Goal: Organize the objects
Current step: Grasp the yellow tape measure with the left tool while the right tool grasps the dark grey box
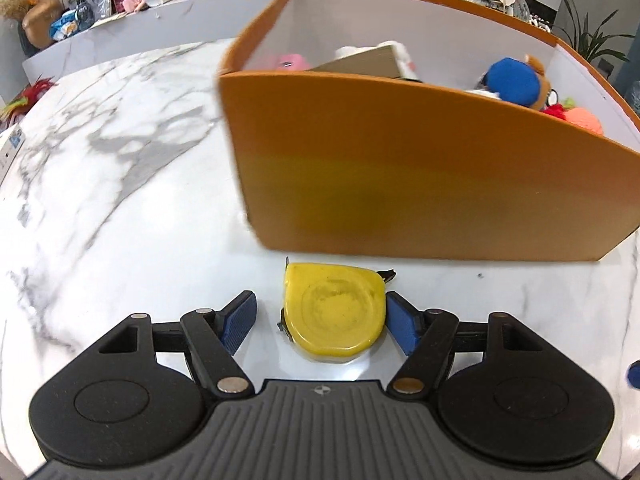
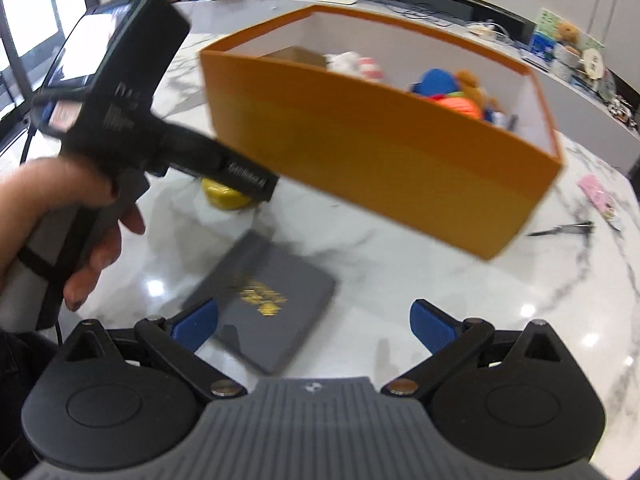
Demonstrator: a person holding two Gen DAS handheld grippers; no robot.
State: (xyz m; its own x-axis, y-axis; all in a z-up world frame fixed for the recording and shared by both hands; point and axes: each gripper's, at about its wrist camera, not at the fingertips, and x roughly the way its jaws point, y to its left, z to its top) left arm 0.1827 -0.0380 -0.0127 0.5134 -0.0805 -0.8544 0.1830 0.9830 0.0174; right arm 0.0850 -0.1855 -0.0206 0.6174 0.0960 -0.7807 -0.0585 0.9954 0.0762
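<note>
The left gripper [image 1: 321, 322] stands over the yellow tape measure [image 1: 334, 312], which lies flat on the marble desk [image 1: 120, 200] just in front of the orange box [image 1: 400, 184]. Its jaws are apart, one on each side of the tape measure. The right pad seems to touch the case or nearly so, while a clear gap stays at the left pad, so nothing is clamped yet.

The right gripper [image 2: 314, 322] has its jaws wide apart above a grey booklet [image 2: 264, 300], which lies on the desk in front of the box and nearer to the camera than the tape measure. Nothing is between its pads.

The box already holds soft toys [image 1: 514, 80] and a piece of cardboard.

I think the risk is at the left side. The case is round and smooth, so if one pad arrives first, it may push the tape measure sideways or turn it against the box wall. The booklet is thin and flat, and the jaws may slide over it.
</note>
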